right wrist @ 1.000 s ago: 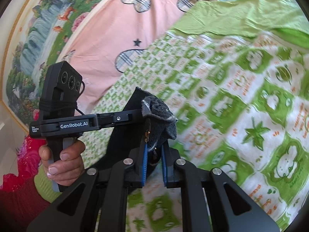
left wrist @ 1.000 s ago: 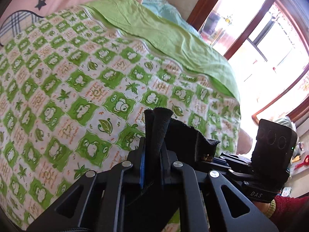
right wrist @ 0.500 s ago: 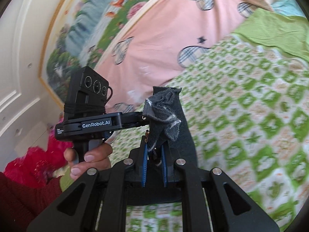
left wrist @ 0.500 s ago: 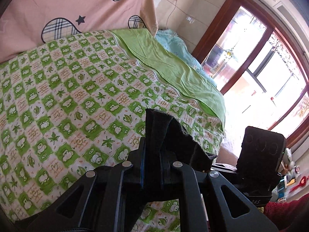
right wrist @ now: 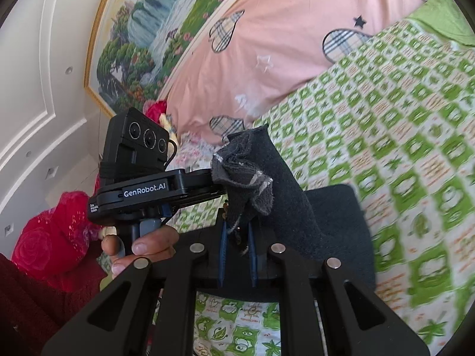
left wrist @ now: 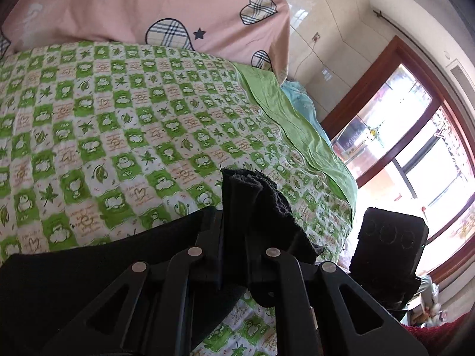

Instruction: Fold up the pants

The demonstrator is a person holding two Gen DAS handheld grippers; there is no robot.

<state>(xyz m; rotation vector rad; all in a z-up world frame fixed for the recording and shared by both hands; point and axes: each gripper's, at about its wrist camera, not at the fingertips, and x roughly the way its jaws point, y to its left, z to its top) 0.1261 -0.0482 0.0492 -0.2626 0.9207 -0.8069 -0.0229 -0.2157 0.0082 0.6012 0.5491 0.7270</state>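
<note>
The black pants are held up above the bed by both grippers. My left gripper is shut on a bunched edge of the pants; more black cloth hangs to its left. My right gripper is shut on another edge of the pants, whose grey inner lining and zipper show. The left gripper's body and the hand holding it show in the right wrist view; the right gripper's camera block shows in the left wrist view.
A green-and-white patterned quilt covers the bed below. A pink pillow or sheet with plaid hearts lies at the head. A plain green sheet lies along the far side. A window is beyond; a landscape painting hangs on the wall.
Both grippers have risen and tilted up with the pants; the bed now looks farther away and more of the hanging cloth shows below.
</note>
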